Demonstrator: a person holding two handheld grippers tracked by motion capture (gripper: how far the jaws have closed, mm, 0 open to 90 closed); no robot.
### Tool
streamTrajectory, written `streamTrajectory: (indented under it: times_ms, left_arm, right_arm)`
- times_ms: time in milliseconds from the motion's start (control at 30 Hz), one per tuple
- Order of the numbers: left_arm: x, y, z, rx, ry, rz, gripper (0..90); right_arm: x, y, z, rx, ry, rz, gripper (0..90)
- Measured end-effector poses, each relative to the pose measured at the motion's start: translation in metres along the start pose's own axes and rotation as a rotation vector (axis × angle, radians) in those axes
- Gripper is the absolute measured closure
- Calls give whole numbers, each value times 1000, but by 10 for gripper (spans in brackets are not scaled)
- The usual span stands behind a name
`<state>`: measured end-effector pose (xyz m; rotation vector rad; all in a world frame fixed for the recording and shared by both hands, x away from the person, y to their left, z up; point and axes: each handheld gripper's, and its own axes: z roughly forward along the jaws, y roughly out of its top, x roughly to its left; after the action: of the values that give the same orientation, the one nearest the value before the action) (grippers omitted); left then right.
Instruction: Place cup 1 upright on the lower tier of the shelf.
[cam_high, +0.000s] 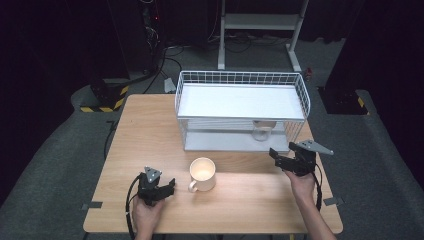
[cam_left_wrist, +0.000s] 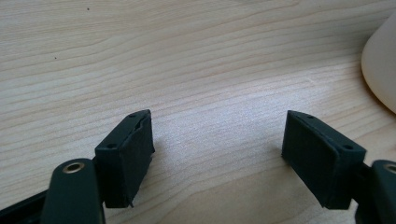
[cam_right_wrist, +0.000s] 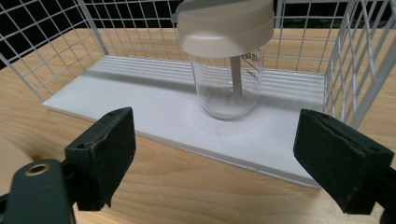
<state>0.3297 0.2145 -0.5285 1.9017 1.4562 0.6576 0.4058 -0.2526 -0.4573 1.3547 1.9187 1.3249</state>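
Observation:
A cream mug (cam_high: 202, 174) stands on the wooden table (cam_high: 150, 135), its handle toward the near edge. My left gripper (cam_high: 170, 186) rests just left of the mug with its jaws apart over bare wood (cam_left_wrist: 217, 135); the mug's side (cam_left_wrist: 380, 70) shows at the right edge of the left gripper view. A clear glass jar (cam_high: 262, 131) with a beige lid stands on the lower shelf of a white wire rack (cam_high: 240, 80). My right gripper (cam_high: 275, 159) hangs open in front of that shelf (cam_right_wrist: 215, 140), and the jar (cam_right_wrist: 227, 60) is beyond its fingertips, untouched.
The rack takes up the far middle of the table; its wire wall (cam_right_wrist: 359, 60) rises close to the right jaw. Dark floor, cables and a white stand (cam_high: 260, 25) lie behind the table. Bare wood stretches along the near edge and the left side.

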Motion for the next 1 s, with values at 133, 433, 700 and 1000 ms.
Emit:
streamTrajectory:
  times_ms: [133, 433, 700, 1000]
  left_arm:
    - [0, 0, 0, 0, 0, 1, 252]
    - [0, 0, 0, 0, 0, 0, 252]
    - [0, 0, 0, 0, 1, 0, 252]
    - [0, 0, 0, 0, 1, 0, 252]
  right_arm:
    - [0, -2, -6, 6, 5, -4, 133]
    - [-1, -7, -16, 3, -2, -18, 138]
    - [0, -13, -22, 24, -5, -42, 142]
    - [2, -21, -27, 52, -25, -81, 149]
